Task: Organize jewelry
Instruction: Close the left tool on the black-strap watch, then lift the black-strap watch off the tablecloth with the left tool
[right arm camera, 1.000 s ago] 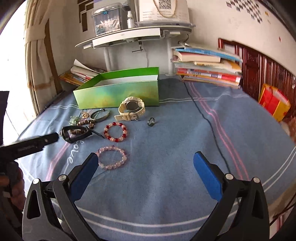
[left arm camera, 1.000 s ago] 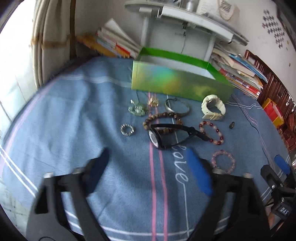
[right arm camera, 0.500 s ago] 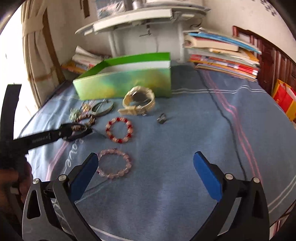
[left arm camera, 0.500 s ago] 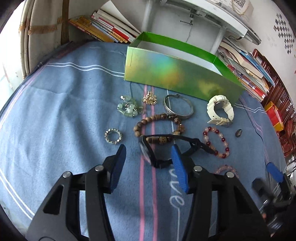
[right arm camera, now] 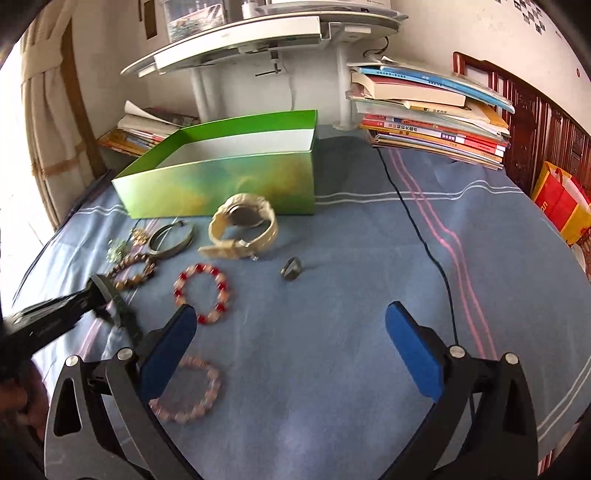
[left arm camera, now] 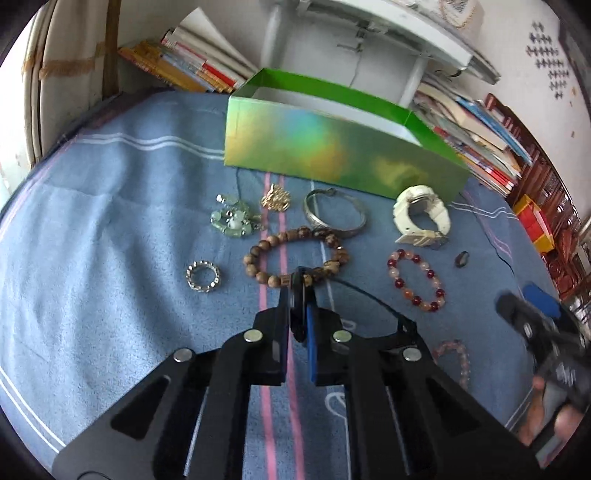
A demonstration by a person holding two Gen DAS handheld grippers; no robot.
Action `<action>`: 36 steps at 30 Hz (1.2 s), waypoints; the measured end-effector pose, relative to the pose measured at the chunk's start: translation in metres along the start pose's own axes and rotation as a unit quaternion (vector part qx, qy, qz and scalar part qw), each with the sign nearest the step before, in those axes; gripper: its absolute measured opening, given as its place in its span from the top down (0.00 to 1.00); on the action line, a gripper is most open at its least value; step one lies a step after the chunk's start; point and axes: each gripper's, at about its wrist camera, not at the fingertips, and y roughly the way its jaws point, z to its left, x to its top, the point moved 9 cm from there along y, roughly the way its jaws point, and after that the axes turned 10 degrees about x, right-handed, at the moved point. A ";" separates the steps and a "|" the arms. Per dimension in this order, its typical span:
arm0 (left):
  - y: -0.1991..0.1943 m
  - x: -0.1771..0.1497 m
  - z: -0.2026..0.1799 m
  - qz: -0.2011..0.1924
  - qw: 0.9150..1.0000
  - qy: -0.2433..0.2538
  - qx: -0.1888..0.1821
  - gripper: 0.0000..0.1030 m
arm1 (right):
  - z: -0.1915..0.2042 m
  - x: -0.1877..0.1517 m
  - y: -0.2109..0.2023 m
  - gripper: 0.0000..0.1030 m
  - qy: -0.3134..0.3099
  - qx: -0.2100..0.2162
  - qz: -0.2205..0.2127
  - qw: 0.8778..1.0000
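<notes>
Two grippers work over a blue striped cloth (right arm camera: 369, 258) strewn with jewelry. In the left wrist view the left gripper (left arm camera: 300, 295) has its blue pads pressed narrow on the case of a black watch (left arm camera: 301, 310), whose thin strap (left arm camera: 373, 299) arcs away toward 3 o'clock; whether the watch is clear of the cloth cannot be told. Just past the fingertips, at 12 o'clock, lies a brown wooden bead bracelet (left arm camera: 295, 254), its near edge right at the watch. Beyond that sit a silver bangle (left arm camera: 334, 214), a small gold charm (left arm camera: 276, 197) and a pale green bead cluster (left arm camera: 232, 218), with a silver ring (left arm camera: 202, 277) apart at 10 o'clock. Toward 2 o'clock are a cream watch (left arm camera: 423, 218), a red and pink bead bracelet (left arm camera: 415, 280) and a small dark ring (left arm camera: 461, 258). An open green box (left arm camera: 332, 155) stands at 12 o'clock behind all of them, its inside white. In the right wrist view the right gripper (right arm camera: 291, 354) hangs with its jaws spread wide and holding nothing; a pale pink bead bracelet (right arm camera: 192, 395) lies by its left finger at 8 o'clock, partly behind it. Stacked books (right arm camera: 428, 122) rest at 1 o'clock beside a white shelf stand (right arm camera: 258, 33).
</notes>
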 end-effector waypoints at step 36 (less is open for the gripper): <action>-0.094 0.002 0.015 -0.119 0.993 0.006 -0.024 0.92 | 0.057 0.006 -0.067 0.94 -0.064 0.023 -0.094 0.993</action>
